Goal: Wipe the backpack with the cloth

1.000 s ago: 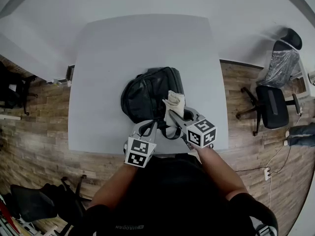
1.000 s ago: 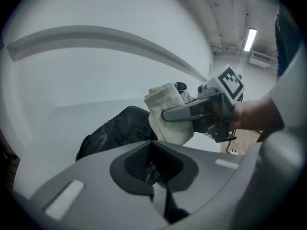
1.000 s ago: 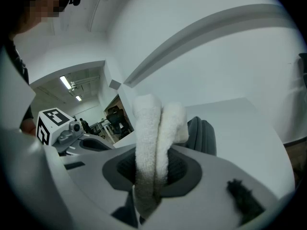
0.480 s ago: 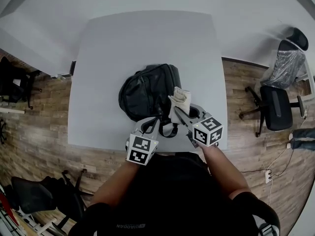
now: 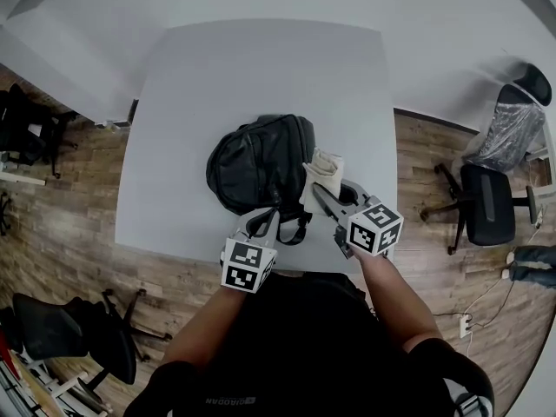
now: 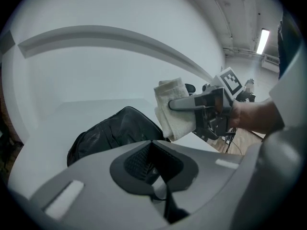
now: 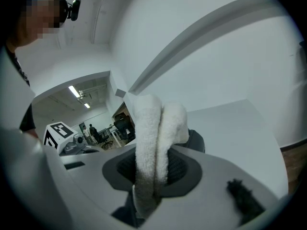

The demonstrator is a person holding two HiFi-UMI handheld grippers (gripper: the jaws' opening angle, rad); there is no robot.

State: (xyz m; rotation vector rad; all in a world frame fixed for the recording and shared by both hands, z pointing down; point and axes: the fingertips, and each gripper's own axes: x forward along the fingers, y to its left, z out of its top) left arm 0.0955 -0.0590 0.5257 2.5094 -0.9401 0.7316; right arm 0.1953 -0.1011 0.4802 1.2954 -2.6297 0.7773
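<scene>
A black backpack (image 5: 257, 158) lies on the pale grey table (image 5: 261, 68), toward its near edge. My left gripper (image 5: 263, 222) sits at the bag's near end, its jaws closed on a thin black strap (image 6: 165, 202) of the backpack (image 6: 110, 133). My right gripper (image 5: 318, 191) is shut on a folded cream cloth (image 5: 325, 170), held against the bag's right side. In the left gripper view the cloth (image 6: 170, 107) hangs from the right gripper (image 6: 175, 104) just above the bag. In the right gripper view the cloth (image 7: 151, 128) stands between the jaws of the right gripper (image 7: 153, 169).
The table's near edge runs just under both grippers. A black office chair (image 5: 485, 203) and a plastic-wrapped chair (image 5: 512, 120) stand on the wooden floor to the right. Another dark chair (image 5: 61, 328) stands at the lower left. A person stands far off (image 7: 91, 131).
The right gripper with the cloth has shifted a little to the right along the bag's side. The left gripper stays at the strap.
</scene>
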